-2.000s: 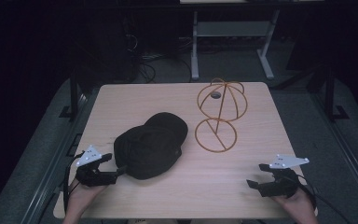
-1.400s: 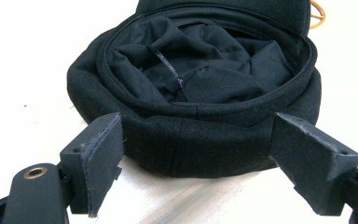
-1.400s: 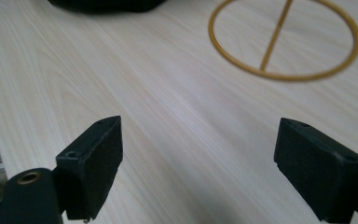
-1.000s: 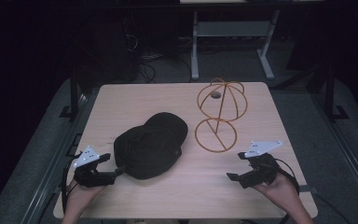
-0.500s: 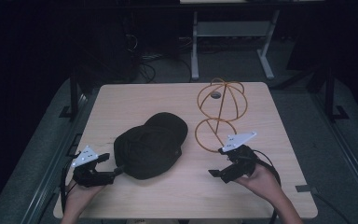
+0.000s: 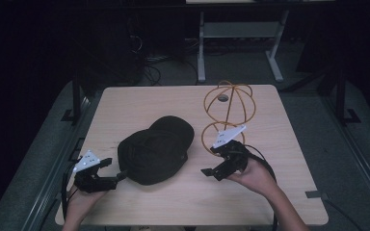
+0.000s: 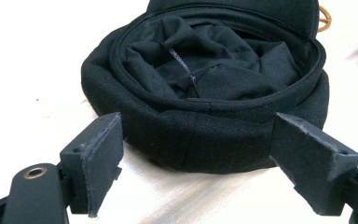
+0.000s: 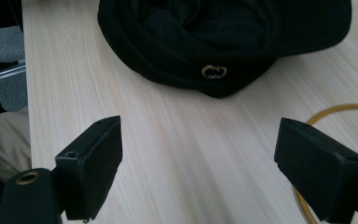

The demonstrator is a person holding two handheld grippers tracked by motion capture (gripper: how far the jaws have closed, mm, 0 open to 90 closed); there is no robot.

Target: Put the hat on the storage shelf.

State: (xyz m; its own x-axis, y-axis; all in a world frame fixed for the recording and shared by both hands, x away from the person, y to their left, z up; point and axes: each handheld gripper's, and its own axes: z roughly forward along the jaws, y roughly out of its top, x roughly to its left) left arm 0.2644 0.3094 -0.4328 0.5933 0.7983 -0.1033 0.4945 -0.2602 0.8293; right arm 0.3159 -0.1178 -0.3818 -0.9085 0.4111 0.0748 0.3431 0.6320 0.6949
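A black cap [image 6: 155, 149] lies upside down on the light wooden table [image 6: 139, 103], its lining facing up [image 7: 214, 70]. My left gripper [image 6: 114, 168] rests at the cap's near-left side, open, with the cap's rim just beyond its jaws [image 7: 198, 140]. My right gripper [image 6: 211, 161] hovers to the right of the cap, open and empty, pointing at it [image 8: 198, 140]. In the right gripper view a small gold emblem [image 8: 214, 71] shows on the cap's [image 8: 223, 28] edge.
A gold wire stand [image 6: 229, 103], a sphere above a ring base, rises at the back right, right behind the right gripper. Part of its ring [image 8: 335, 112] lies by the right jaw. Dark floor and a white table frame [image 6: 201, 48] lie beyond.
The right gripper has moved left and away from the table's near-right corner, toward the cap. The left gripper and the cap have stayed put.
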